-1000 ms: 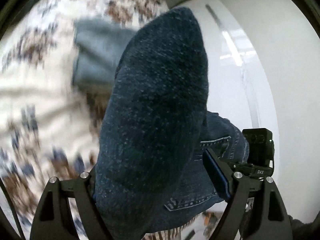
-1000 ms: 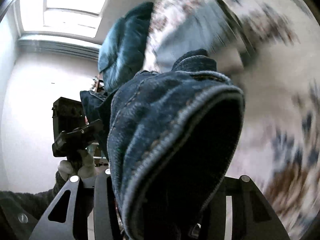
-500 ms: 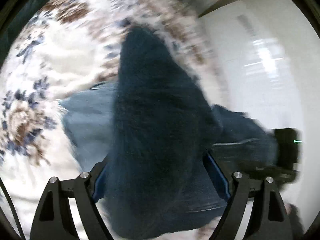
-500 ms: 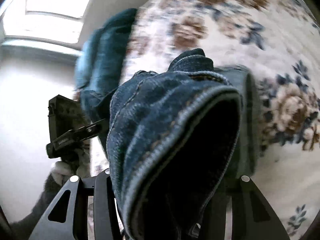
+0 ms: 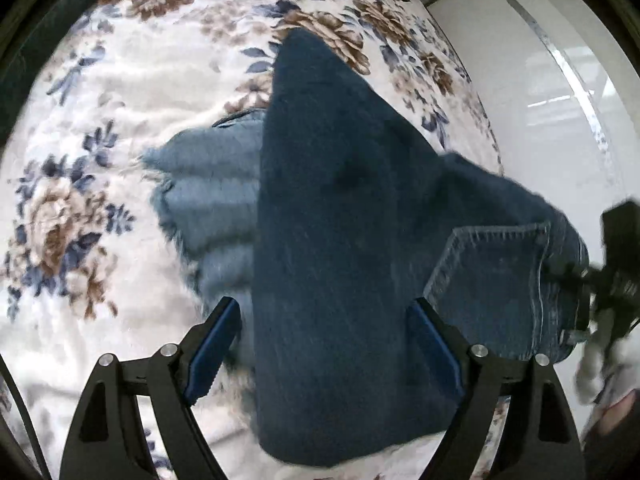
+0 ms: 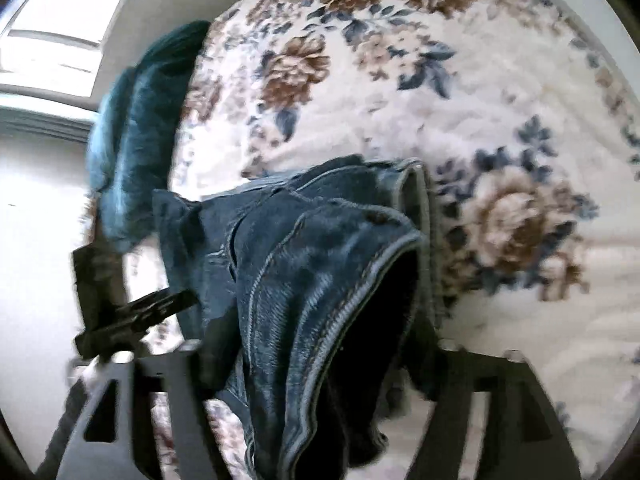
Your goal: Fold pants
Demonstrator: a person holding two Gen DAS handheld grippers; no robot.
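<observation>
Two wide-spread grippers, left gripper (image 5: 322,344) and right gripper (image 6: 316,364), have just been opening around heavy, limp denim jeans (image 5: 332,208) on the floral bedspread (image 5: 120,92); regrip at the thick waistband (image 6: 340,280).

I'm looking at a home bedroom: a bed is taking up most of both views, covered by a plush cream blanket (image 6: 460,92) printed with brown and blue flowers. Plain white walls (image 5: 552,92) and a bright window (image 6: 56,24) are showing beside it.

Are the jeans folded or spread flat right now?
Folded: the jeans lie doubled, dark denim over a paler denim layer, on the floral blanket.
</observation>
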